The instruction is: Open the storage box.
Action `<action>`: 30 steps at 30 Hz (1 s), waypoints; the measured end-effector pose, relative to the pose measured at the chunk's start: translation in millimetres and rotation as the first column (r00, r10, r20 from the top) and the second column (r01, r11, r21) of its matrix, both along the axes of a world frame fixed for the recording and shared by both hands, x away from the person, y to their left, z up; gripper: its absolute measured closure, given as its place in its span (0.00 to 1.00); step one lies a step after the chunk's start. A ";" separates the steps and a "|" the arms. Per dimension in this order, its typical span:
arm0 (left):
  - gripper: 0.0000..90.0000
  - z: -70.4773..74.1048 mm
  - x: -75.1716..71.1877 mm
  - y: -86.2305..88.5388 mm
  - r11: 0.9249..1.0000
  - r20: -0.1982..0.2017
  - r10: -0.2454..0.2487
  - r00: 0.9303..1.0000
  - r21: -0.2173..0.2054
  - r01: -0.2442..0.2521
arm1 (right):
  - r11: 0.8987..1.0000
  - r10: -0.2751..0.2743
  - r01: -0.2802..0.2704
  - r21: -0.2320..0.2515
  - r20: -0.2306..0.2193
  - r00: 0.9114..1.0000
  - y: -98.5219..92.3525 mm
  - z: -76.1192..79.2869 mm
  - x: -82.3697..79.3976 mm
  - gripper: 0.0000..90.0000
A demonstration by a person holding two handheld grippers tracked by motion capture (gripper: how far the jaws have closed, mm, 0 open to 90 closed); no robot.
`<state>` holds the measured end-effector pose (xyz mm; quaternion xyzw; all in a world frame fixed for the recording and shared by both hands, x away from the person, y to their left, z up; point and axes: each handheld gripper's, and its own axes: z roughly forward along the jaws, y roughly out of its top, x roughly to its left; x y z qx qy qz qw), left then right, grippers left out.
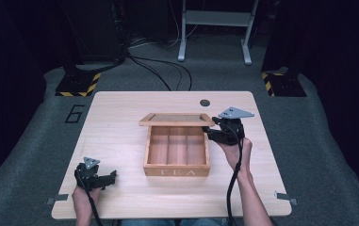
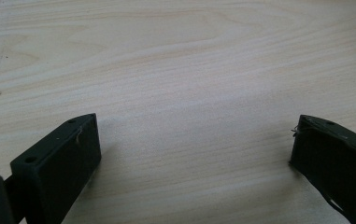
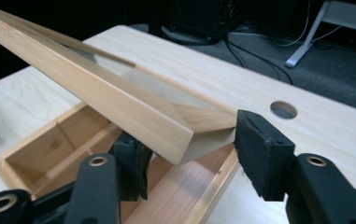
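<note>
A wooden tea box (image 1: 177,172) with three compartments stands in the middle of the table. Its glass-paned lid (image 1: 176,119) is raised over the far edge. My right gripper (image 1: 212,129) is at the lid's right end. In the right gripper view the lid (image 3: 96,88) slants up to the left, and its near corner sits between my right gripper's (image 3: 194,149) jaws, which are shut on it above the box (image 3: 49,154). My left gripper (image 1: 113,176) rests at the table's front left. In the left gripper view, it (image 2: 194,154) stands open over bare wood.
The light wooden table (image 1: 120,122) has a round hole (image 1: 205,102) near its far edge, behind the box. Cables (image 1: 158,70) and a metal stand (image 1: 215,28) lie on the grey floor beyond. Yellow-black striped bases (image 1: 78,84) sit at both far corners.
</note>
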<state>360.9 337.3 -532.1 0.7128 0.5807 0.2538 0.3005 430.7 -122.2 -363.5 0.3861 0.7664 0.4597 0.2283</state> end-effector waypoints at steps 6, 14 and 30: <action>0.01 0.1 0.1 -0.5 1.000 0.000 0.004 1.000 -0.008 -0.004 | 1.000 0.003 -0.003 -0.004 -0.022 1.000 -0.4 -14.9 -11.8 0.48; 0.01 0.1 0.1 -0.3 1.000 0.001 0.003 1.000 -0.006 -0.003 | 1.000 -0.002 0.002 0.014 -0.053 0.999 -0.8 -39.6 -23.3 0.46; 0.01 0.1 0.1 -0.3 1.000 0.001 0.002 1.000 -0.004 -0.002 | 1.000 0.012 -0.012 -0.001 -0.144 0.990 1.1 -76.9 -34.6 0.48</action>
